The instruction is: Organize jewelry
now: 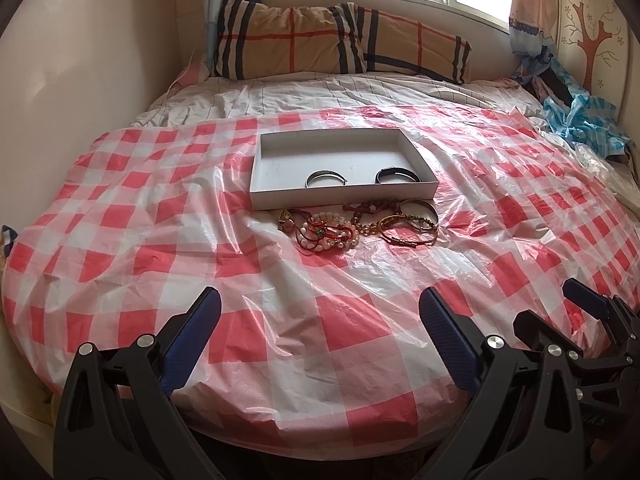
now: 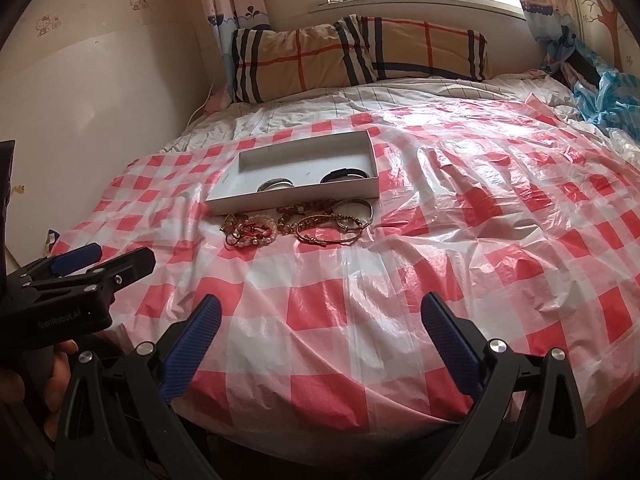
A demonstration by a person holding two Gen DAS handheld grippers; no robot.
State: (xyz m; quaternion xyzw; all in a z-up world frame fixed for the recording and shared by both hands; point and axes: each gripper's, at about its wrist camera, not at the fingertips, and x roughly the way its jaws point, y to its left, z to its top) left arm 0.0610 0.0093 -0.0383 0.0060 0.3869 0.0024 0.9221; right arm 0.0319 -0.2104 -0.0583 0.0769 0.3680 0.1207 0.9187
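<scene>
Jewelry pile (image 1: 356, 226) beside box (image 1: 344, 196); left gripper (image 1: 320, 320), right gripper (image 2: 320, 320) fingers spread wide, holding nothing.

bangles (image 1: 326, 179) half hidden by tray wall (image 1: 344, 193)

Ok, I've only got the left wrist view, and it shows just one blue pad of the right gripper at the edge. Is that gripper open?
Observer: Yes. The right wrist view shows the right gripper with both pads spread wide above the checked sheet, holding nothing.
Operator: Can you see what's holding my left gripper?
Observer: A hand shows just beneath the left gripper, in the lower left corner of the right wrist view.
Operator: Anything on the left wall? It looks plain here.
Observer: Higher up it has wallpaper with small cartoon cat figures.
</scene>
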